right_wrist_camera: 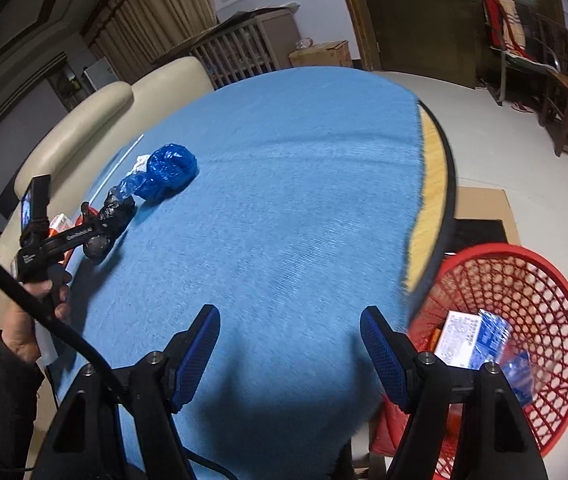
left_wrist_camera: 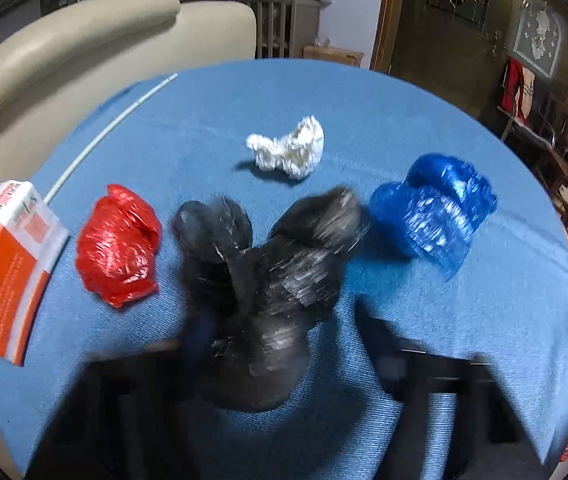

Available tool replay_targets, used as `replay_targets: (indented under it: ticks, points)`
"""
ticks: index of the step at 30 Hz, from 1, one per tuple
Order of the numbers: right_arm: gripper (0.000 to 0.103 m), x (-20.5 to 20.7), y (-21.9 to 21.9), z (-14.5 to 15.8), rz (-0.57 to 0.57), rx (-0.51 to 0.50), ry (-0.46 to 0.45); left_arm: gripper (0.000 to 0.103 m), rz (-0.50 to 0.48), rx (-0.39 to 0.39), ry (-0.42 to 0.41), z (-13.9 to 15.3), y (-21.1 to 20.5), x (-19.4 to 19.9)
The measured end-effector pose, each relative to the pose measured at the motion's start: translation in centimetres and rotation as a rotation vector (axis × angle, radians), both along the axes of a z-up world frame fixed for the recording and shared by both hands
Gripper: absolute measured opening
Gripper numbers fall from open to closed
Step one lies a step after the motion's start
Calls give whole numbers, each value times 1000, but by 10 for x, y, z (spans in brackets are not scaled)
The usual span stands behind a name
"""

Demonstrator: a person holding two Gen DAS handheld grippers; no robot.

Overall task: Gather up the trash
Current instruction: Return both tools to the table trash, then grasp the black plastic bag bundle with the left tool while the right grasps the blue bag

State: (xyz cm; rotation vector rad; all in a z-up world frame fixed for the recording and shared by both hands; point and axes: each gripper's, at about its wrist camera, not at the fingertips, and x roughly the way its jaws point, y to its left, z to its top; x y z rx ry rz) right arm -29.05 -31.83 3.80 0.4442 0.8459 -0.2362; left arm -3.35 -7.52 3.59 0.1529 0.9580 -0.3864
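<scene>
My right gripper (right_wrist_camera: 290,346) has black arms with silver screws and blue textured pads (right_wrist_camera: 384,356). My left gripper (right_wrist_camera: 97,236) is black with white lettering. My left hand (right_wrist_camera: 29,320) shows bare skin under a dark sleeve, with a black cable nearby.

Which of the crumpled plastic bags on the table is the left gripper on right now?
The black bag, in the middle. The red bag and blue bag lie apart on either side, untouched.

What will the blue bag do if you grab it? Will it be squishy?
Probably squishy: the blue bag is thin crinkled plastic bunched into a loose wad, so it should crush flat between the fingers. It looks very light for its size. Its shiny surface may be a bit slippery. It is lumpy, so it likely won't roll on the cloth.
</scene>
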Motion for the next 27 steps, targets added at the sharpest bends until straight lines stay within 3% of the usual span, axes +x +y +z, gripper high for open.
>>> replay_targets:
  ticks: [9, 19, 25, 27]
  points:
    - [76, 79, 21, 13, 90, -20, -43, 33, 31, -36, 4, 0, 22, -24]
    - [76, 229, 44, 26, 168, 48, -154, 32, 38, -76, 28, 1, 37, -71]
    - [76, 289, 53, -5, 166, 41, -60, 32, 55, -82, 35, 0, 45, -80]
    - [65, 294, 59, -20, 205, 48, -1, 32, 63, -89, 41, 1, 47, -82]
